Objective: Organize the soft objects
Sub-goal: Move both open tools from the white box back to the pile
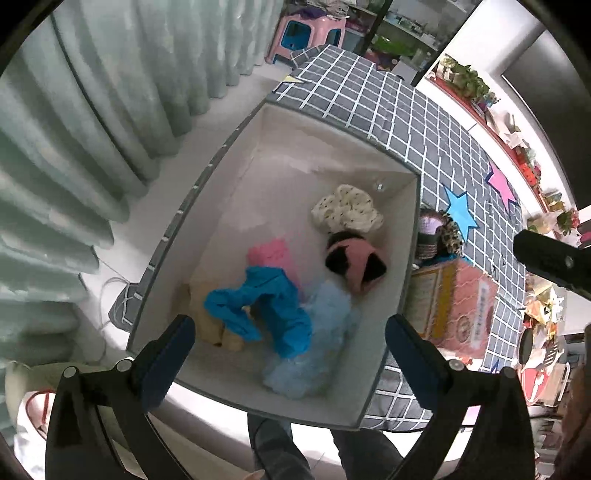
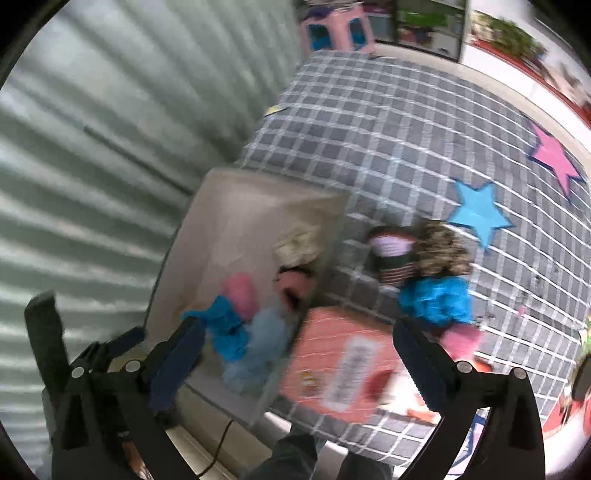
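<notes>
A grey cloth with a white grid (image 1: 417, 122) covers the supporting surface, filling the upper right of both views. On it stands an open fabric storage box (image 1: 280, 155) at centre. Right of the box lie a red-orange printed box (image 1: 458, 306), a striped rolled item (image 2: 391, 258), a leopard-print piece (image 2: 443, 247) and a bright blue garment (image 2: 439, 301). A blue star (image 2: 480, 212) and a pink star (image 2: 554, 158) lie flat on the cloth.

Pale green curtains (image 1: 92, 147) are hanging along the left, a pink stool (image 1: 308, 33) is sitting way back, potted plants (image 1: 467, 79) lining the shelf.
</notes>
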Motion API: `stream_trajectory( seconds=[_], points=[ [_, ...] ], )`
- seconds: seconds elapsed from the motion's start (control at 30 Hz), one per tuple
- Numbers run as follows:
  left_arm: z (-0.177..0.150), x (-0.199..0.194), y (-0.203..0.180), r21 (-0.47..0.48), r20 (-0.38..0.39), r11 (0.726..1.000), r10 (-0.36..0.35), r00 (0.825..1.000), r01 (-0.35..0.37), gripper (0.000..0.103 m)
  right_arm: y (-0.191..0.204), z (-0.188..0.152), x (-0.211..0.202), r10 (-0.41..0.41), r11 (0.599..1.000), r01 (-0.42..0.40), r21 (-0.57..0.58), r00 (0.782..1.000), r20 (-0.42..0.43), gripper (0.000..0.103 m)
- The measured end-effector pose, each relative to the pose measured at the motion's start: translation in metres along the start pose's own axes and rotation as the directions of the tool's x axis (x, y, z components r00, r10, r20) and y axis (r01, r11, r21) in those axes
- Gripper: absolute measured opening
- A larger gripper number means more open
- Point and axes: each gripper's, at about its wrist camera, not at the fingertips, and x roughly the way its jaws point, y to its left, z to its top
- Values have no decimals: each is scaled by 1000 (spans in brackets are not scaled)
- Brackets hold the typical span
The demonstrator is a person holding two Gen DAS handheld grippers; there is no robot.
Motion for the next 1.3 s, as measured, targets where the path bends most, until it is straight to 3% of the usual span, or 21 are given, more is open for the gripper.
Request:
stream_trajectory(
  seconds=[0.23, 0.43, 0.63, 0.87, 1.0, 1.13, 1.3],
  points=[
    [4, 1, -22, 21, -25, 1000, -13, 1000, 14, 103, -93, -1, 6, -93, 976, 98, 194, 995, -37, 103],
    [6, 2, -43, 42, -48, 999, 11, 999, -9, 103, -128, 0, 41, -59, 963, 87, 253, 992, -116, 103],
    [6, 4, -58, 38, -73, 998, 47, 996, -44, 103, -136, 17, 83, -38, 972, 75, 225, 986, -164, 103],
    [9, 10, -77, 27, -105, 996, 87, 991, -84, 103, -125, 49, 140, -24, 995, 43, 85, 977, -213, 103],
    [16, 12, -95, 29, -113, 996, 90, 989, -88, 103, -129, 52, 171, -101, 994, 109, 16, 958, -267, 103],
    [25, 13, -124, 67, -111, 996, 72, 991, -65, 103, -161, 47, 164, -58, 989, 87, 118, 972, -227, 103],
    [36, 20, -166, 138, -115, 990, 45, 992, -29, 103, -222, 36, 139, -146, 967, 182, 181, 970, -194, 103]
  ],
)
